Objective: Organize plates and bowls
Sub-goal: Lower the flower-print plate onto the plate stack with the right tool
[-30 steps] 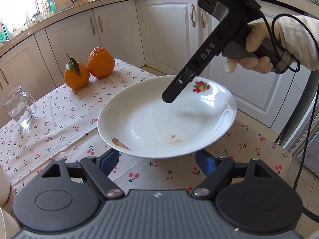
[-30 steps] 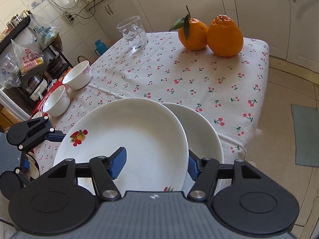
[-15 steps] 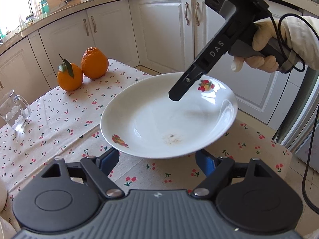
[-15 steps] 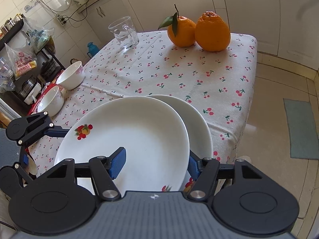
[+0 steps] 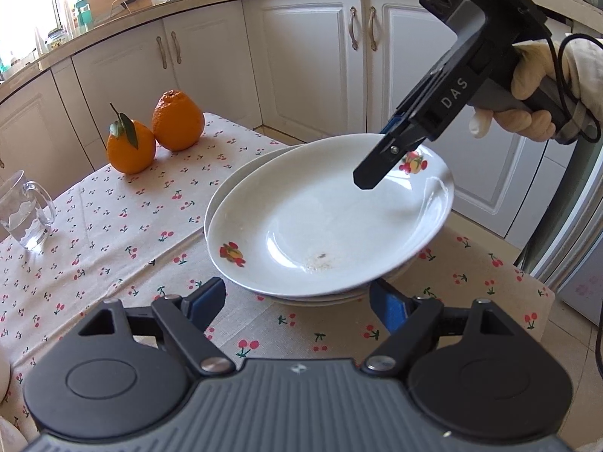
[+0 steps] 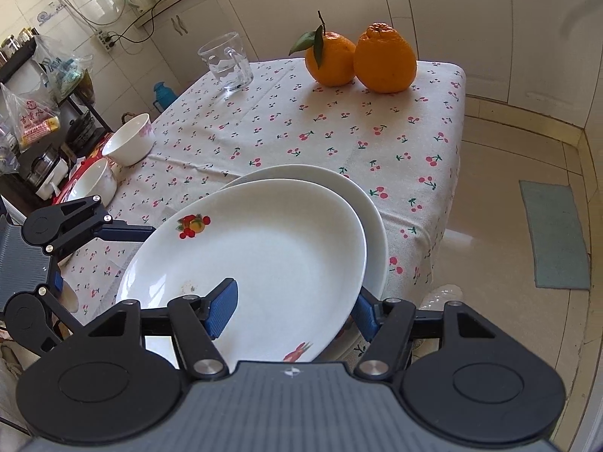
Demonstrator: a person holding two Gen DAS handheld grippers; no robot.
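**Fruit-print plate gripped above second plate at table corner**

The top plate (image 6: 264, 256), white with fruit prints, sits tilted over a second white plate (image 6: 371, 207) on the cherry-print tablecloth (image 6: 339, 128). The right gripper (image 6: 294, 305) clamps the top plate's near rim, one blue pad above and one below the rim. The left gripper (image 5: 297, 301) stands with jaws spread, the plates' edge just ahead of its pads, not touching. Two bowls (image 6: 128, 147) rest at the table's far left; a glass mug (image 6: 226, 62) and two oranges (image 6: 361, 58) stand beyond.
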